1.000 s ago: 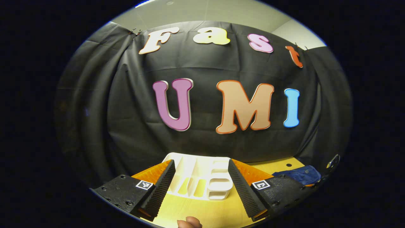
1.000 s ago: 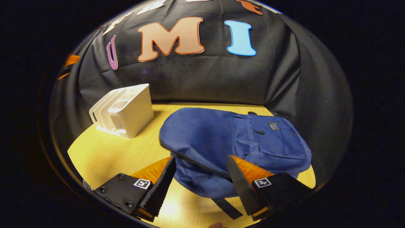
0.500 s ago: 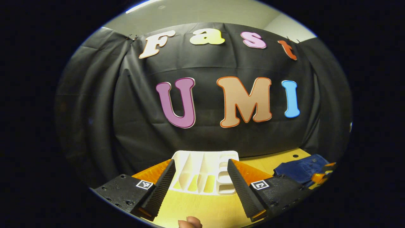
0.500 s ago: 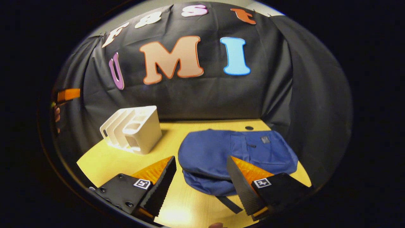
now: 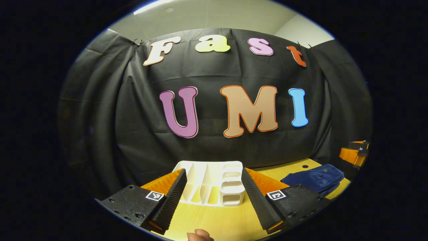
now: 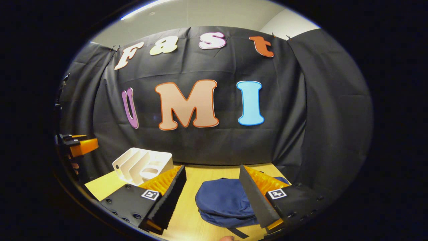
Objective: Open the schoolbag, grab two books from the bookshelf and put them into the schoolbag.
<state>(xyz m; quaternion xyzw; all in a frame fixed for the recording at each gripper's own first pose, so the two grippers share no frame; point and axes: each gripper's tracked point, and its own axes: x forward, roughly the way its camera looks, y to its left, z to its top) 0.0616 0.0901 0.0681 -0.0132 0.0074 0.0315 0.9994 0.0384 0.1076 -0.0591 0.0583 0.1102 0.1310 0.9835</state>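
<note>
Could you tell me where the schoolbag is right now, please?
The blue schoolbag lies flat on the yellow table, between the right gripper's open fingers in the right gripper view, right of the white bookshelf.

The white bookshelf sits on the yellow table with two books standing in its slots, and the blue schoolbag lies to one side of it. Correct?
Not quite: the white bookshelf holds no books; its slots are empty, as the left gripper view shows. The rest stands: it sits on the yellow table, and the blue schoolbag lies to one side of it.
</note>
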